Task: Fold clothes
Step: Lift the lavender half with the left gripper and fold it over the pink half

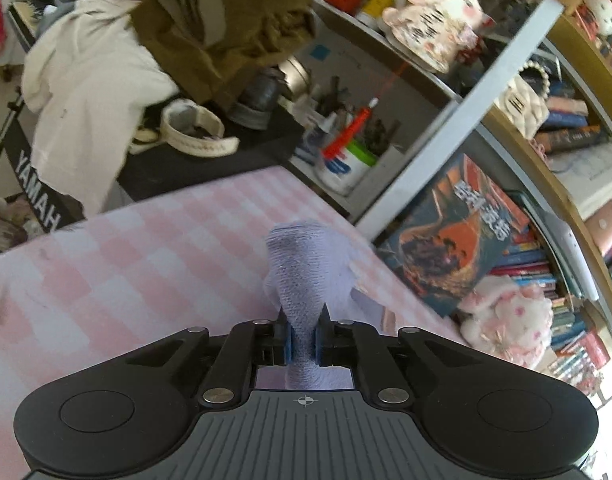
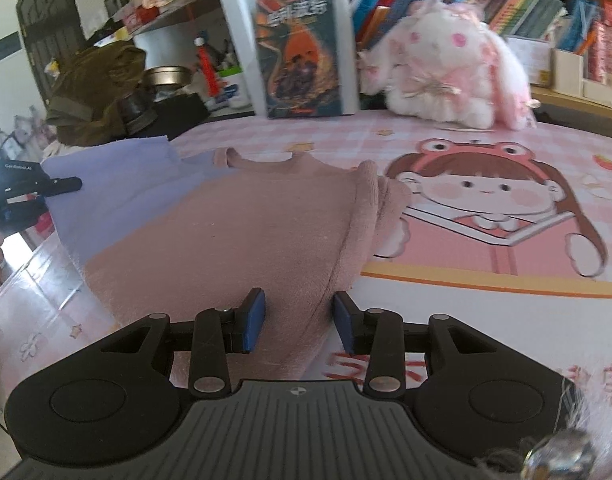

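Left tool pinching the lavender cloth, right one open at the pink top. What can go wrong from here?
1. The left tool holds only a bunched bit of the lavender cloth; pulling may drag it crooked or slip out.
2. The pink top lies on the lavender cloth, so lifting the cloth may shift or wrinkle it.
3. The right tool sits open around the top's hem corner; closing could catch one layer only.

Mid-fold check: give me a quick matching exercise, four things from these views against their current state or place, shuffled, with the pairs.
Things:
1. left gripper
2. right gripper
3. pink garment
4. plush rabbit

States:
A. open, jaws either side of the pink hem
B. sitting at the table's far edge by the books
C. shut on lavender cloth
D. spread flat on the table

Pairs: 1-C, 2-A, 3-D, 4-B
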`<act>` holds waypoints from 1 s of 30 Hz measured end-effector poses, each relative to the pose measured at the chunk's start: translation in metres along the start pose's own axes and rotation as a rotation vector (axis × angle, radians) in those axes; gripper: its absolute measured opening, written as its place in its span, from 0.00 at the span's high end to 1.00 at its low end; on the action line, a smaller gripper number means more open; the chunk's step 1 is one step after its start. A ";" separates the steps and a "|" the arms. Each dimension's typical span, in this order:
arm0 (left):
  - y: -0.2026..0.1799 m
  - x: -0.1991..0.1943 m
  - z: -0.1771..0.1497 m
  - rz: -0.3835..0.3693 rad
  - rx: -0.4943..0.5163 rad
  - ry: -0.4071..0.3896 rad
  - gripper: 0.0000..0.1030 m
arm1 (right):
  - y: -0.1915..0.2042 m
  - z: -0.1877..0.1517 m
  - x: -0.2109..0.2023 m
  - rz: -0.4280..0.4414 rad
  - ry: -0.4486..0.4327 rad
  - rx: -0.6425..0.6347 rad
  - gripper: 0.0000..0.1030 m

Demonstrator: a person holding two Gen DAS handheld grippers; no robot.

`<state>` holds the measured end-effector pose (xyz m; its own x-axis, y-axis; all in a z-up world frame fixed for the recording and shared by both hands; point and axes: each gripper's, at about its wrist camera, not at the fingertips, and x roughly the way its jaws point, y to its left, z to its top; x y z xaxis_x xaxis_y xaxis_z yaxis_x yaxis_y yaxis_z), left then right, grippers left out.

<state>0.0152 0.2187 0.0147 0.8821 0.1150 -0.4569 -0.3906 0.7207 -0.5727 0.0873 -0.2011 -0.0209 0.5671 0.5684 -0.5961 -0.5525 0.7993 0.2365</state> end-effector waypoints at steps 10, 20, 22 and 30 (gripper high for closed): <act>-0.029 -0.028 0.008 -0.085 0.104 -0.027 0.93 | 0.014 -0.005 0.006 0.014 -0.020 -0.023 0.64; -0.126 -0.049 -0.027 -0.308 0.303 -0.003 0.92 | 0.012 -0.008 0.006 0.028 -0.032 -0.027 0.64; -0.144 -0.048 -0.041 -0.345 0.346 0.022 0.92 | 0.012 -0.008 0.005 0.029 -0.034 -0.027 0.64; -0.180 -0.036 -0.135 -0.335 0.643 0.177 0.82 | 0.011 -0.008 0.006 0.037 -0.034 -0.024 0.64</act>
<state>0.0181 -0.0071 0.0425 0.8498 -0.2542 -0.4617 0.1709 0.9616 -0.2148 0.0801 -0.1908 -0.0280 0.5663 0.6041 -0.5607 -0.5879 0.7729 0.2390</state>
